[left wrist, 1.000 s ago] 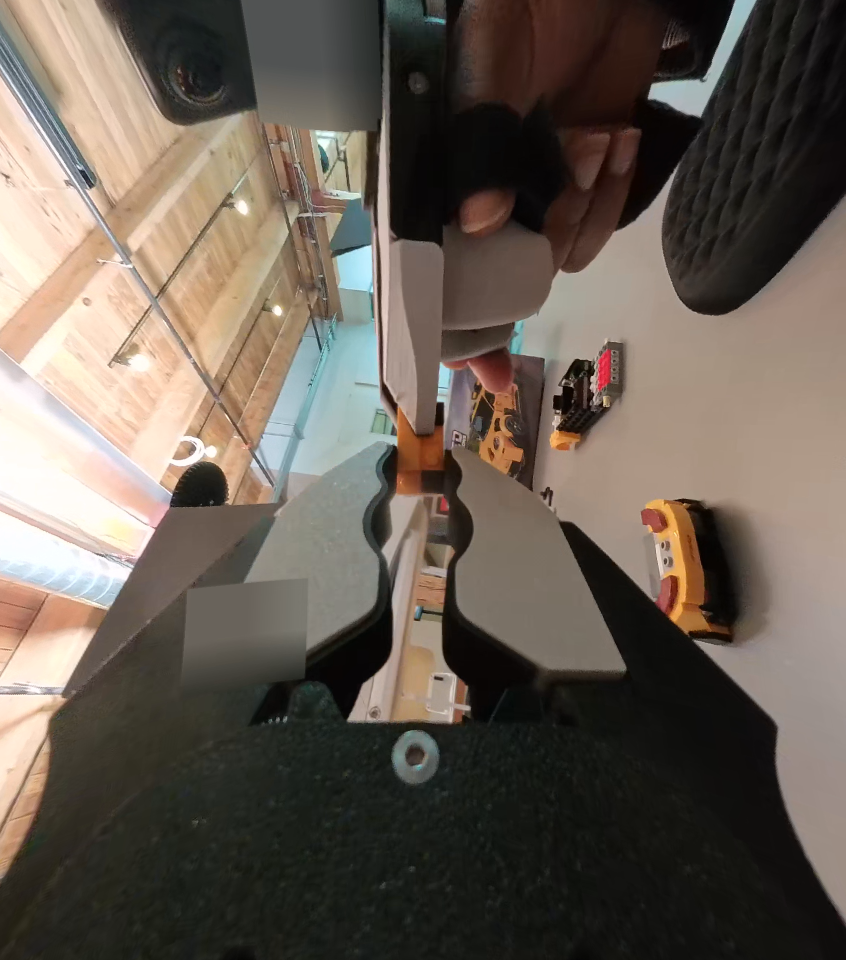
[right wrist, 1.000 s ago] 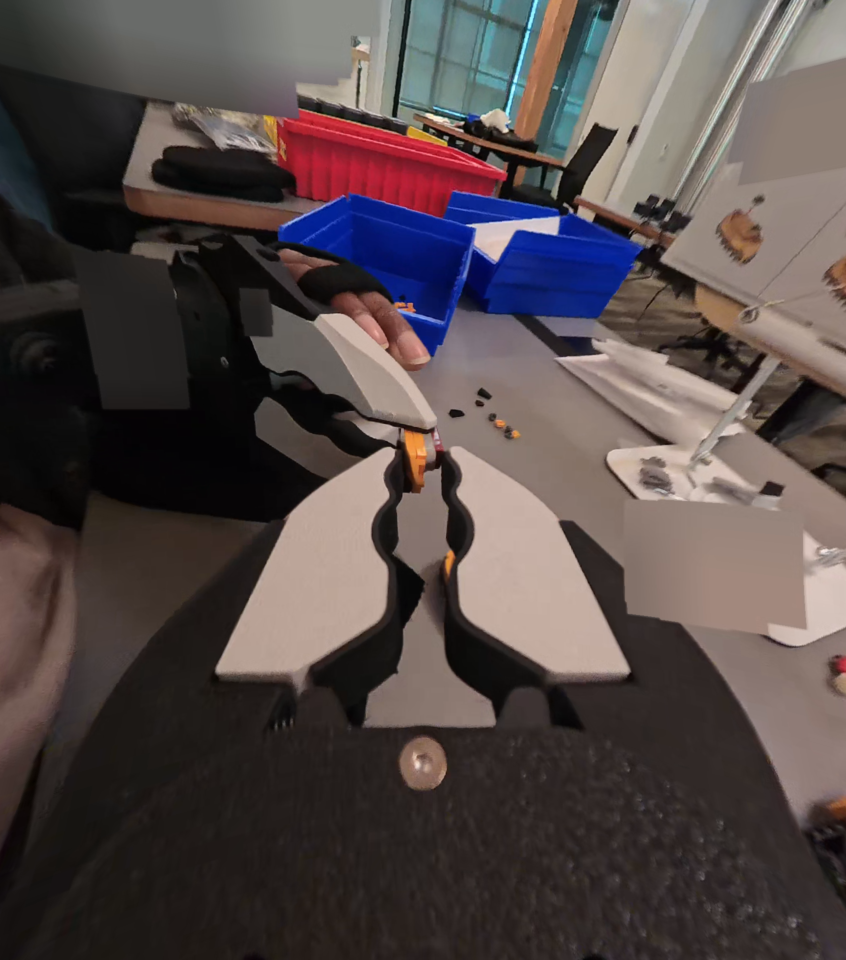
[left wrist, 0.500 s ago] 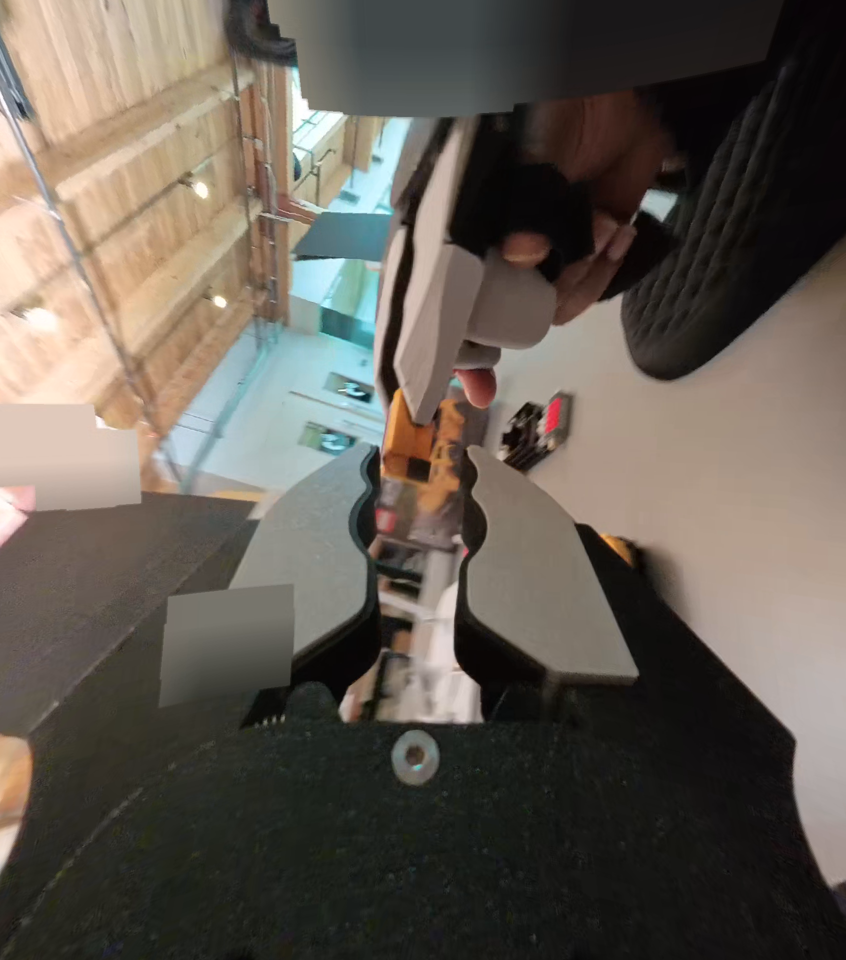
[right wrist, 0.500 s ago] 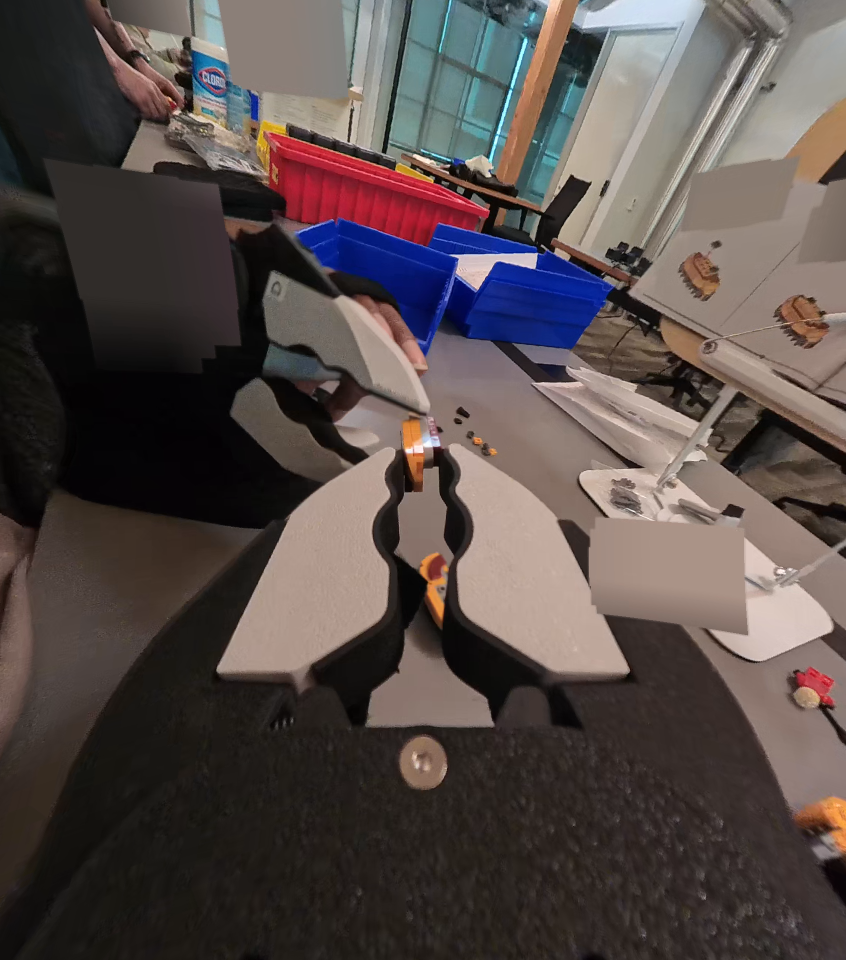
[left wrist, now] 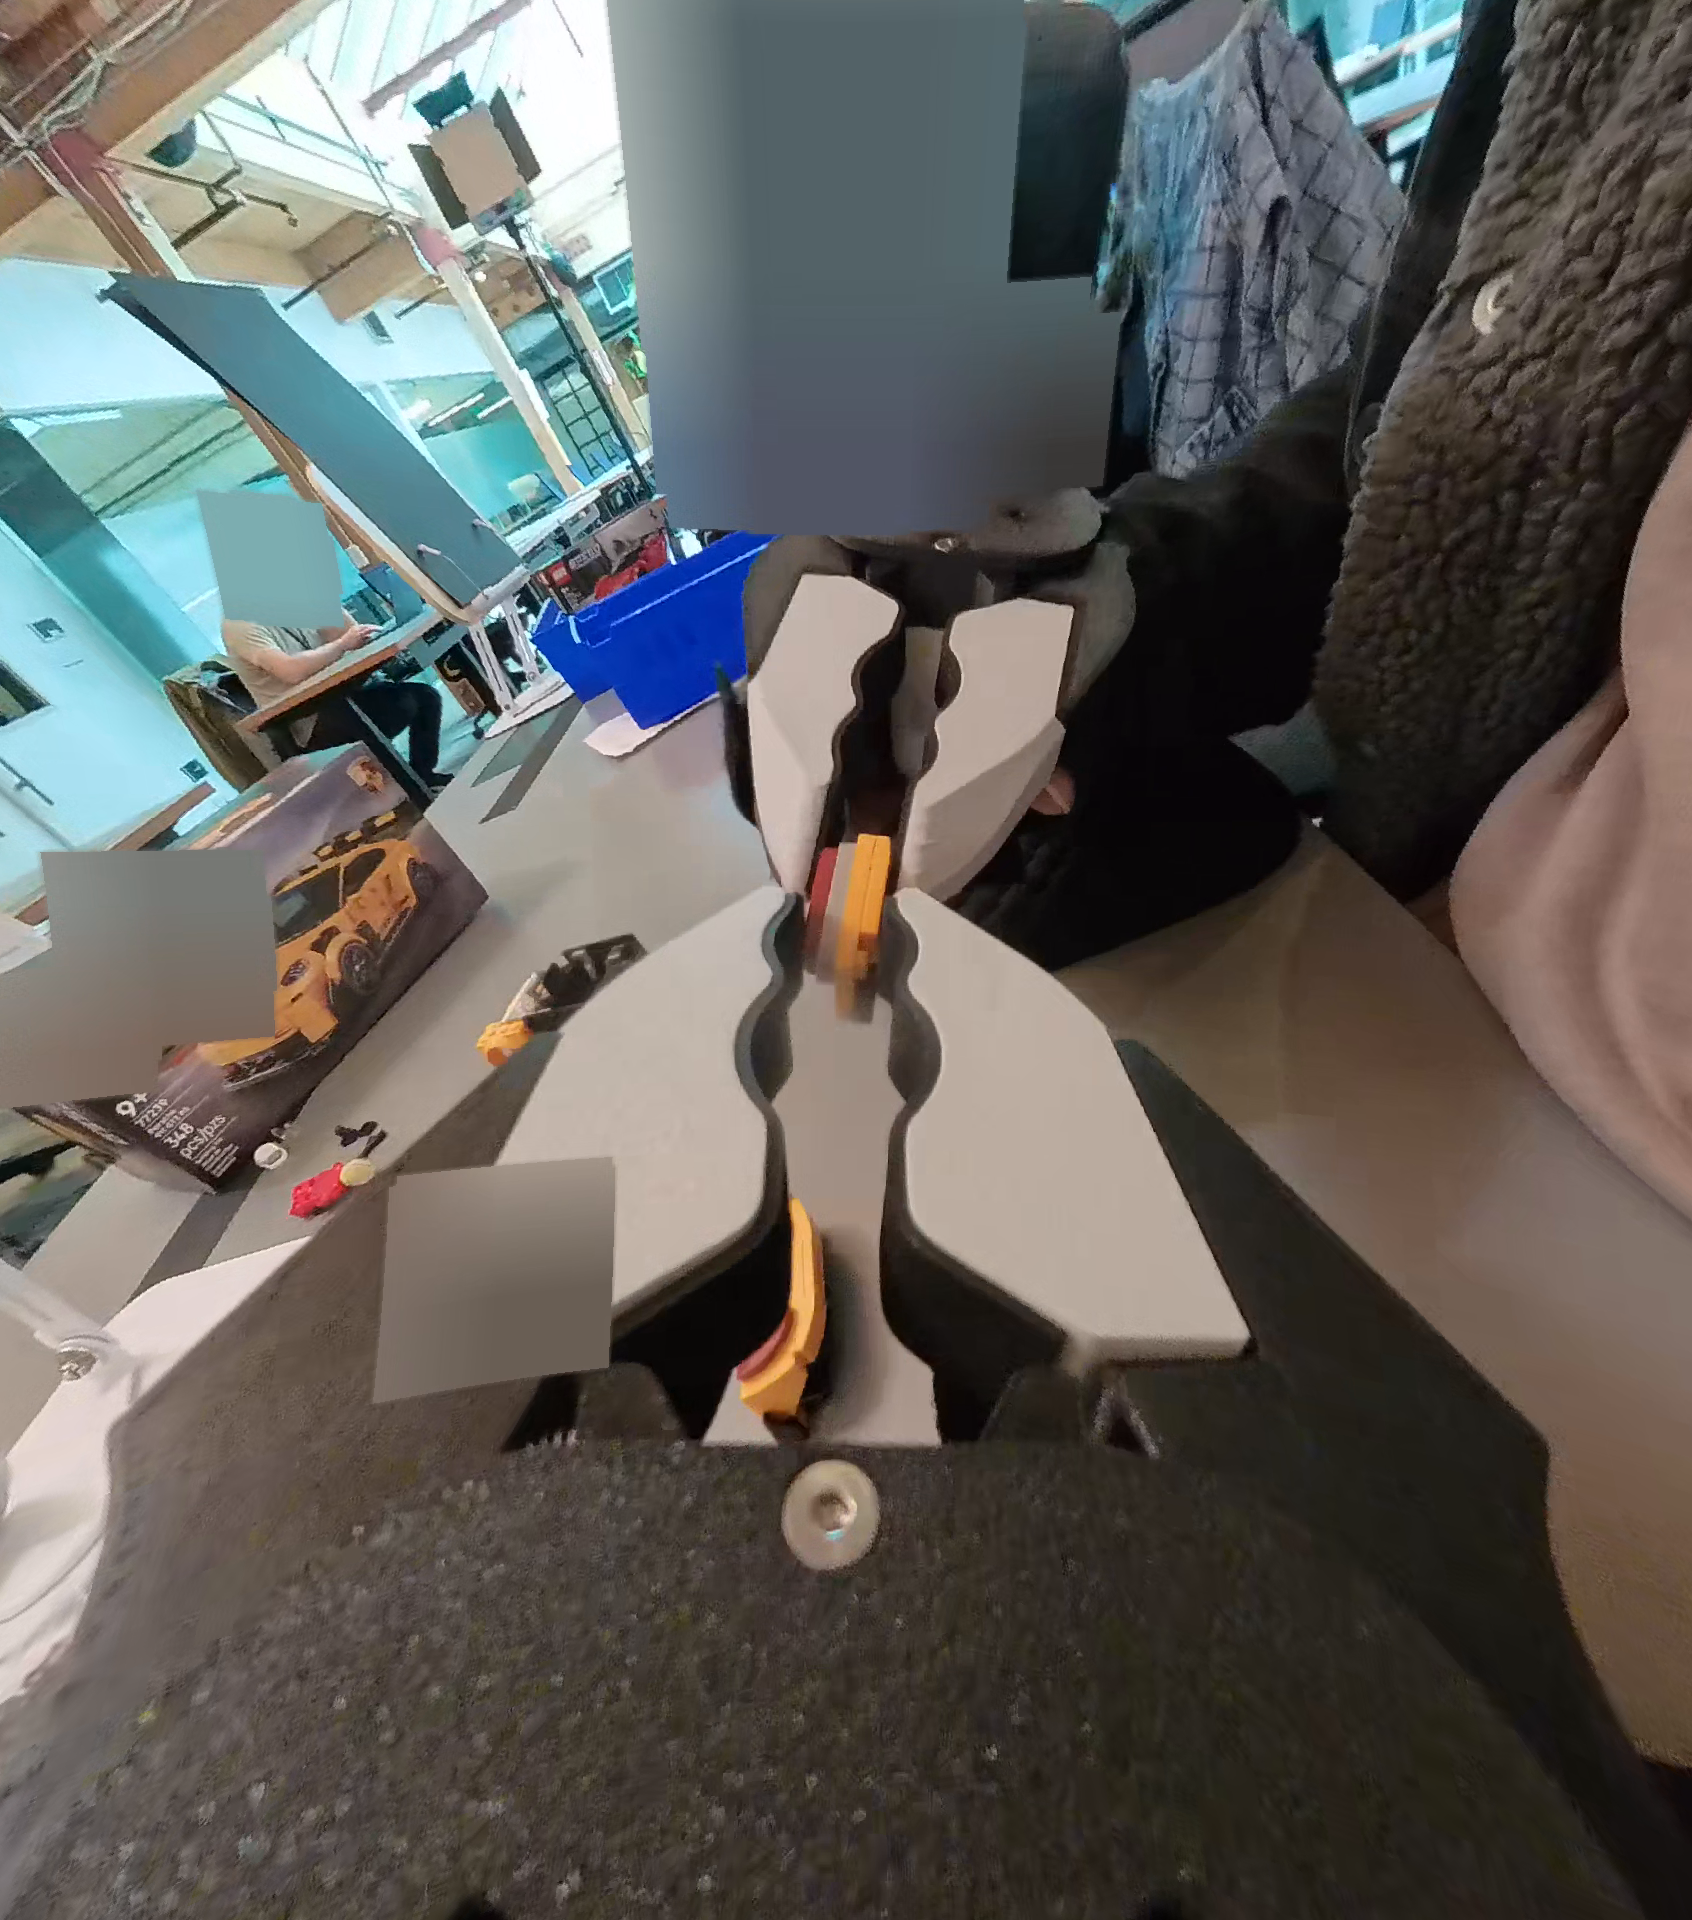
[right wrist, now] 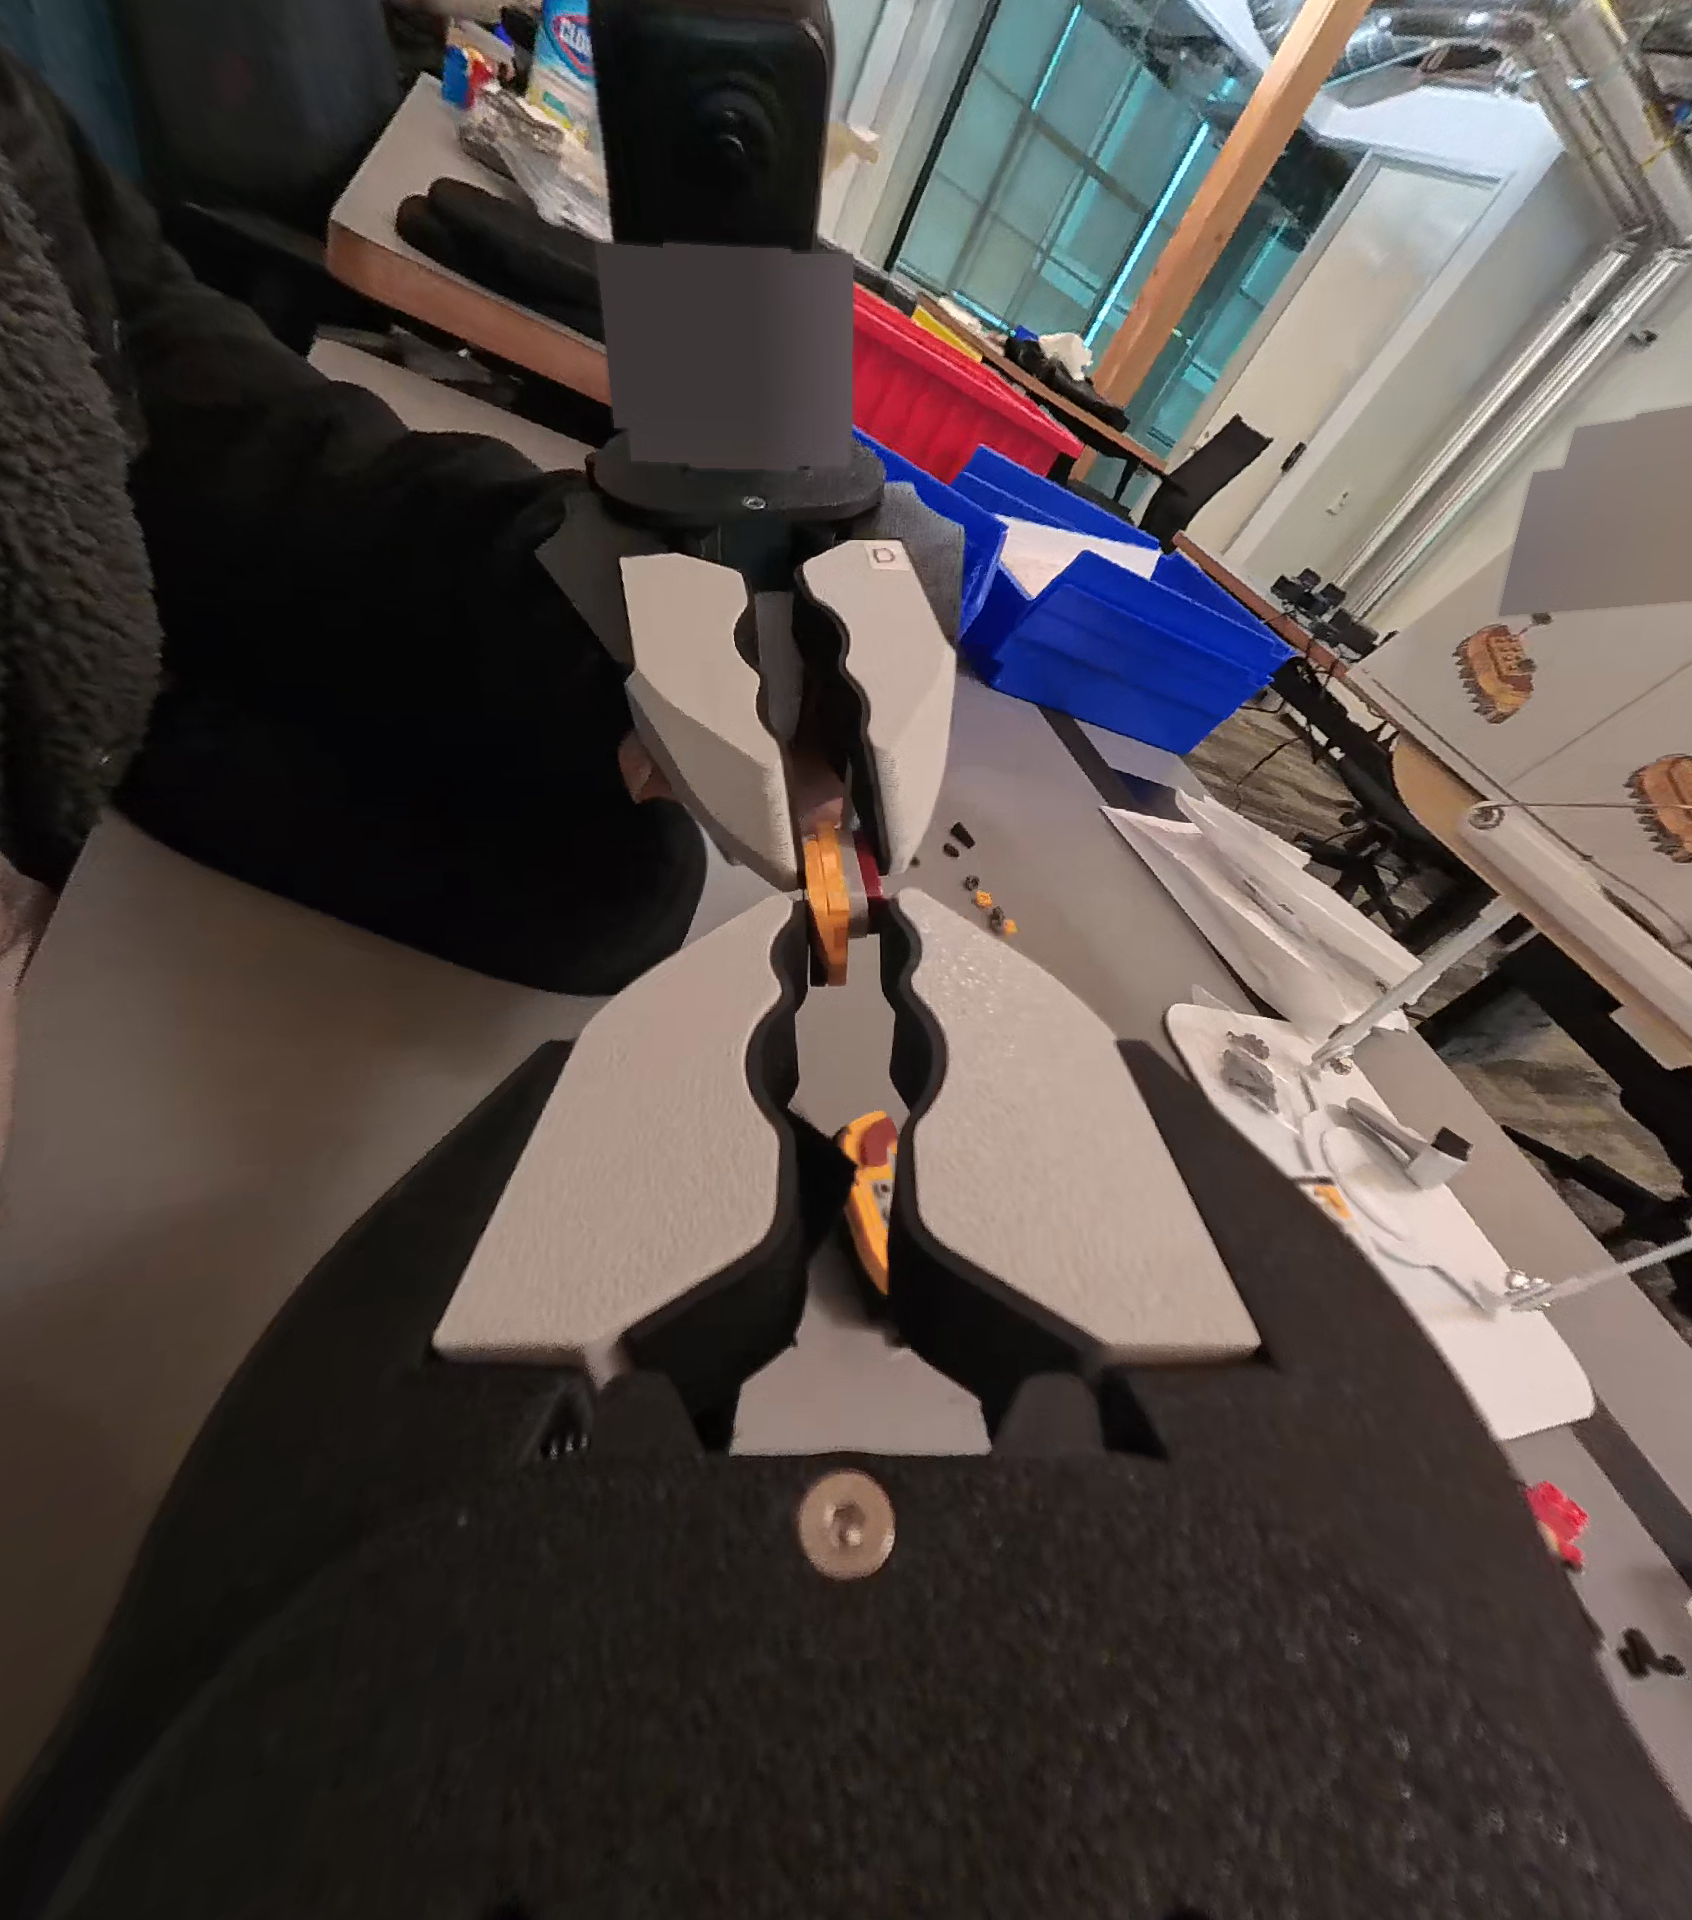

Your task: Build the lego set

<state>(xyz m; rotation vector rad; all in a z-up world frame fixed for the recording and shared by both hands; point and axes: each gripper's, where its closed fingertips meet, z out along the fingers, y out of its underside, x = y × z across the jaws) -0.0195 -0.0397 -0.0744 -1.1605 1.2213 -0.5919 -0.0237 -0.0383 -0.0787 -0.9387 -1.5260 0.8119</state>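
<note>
Facing head-on now, left tongs [left wrist: 837, 914] and right tongs [right wrist: 842, 914] both pinching orange-red lego piece [left wrist: 850, 914]; formerly crossed.

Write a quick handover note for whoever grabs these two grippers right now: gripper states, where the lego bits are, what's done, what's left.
Left gripper: tips closed on the small orange and dark red sub-assembly, held above the table.
Right gripper: its tips meet the same piece from the opposite side; both appear to share the grip.
On the grey table: a yellow car section under the grippers, a black chassis part, the set's box, loose small pieces, blue bins.
Done: small sub-assembly started.
Left: finish pressing it together, then probably add it to the car sections; the car is still in separate parts.
</note>
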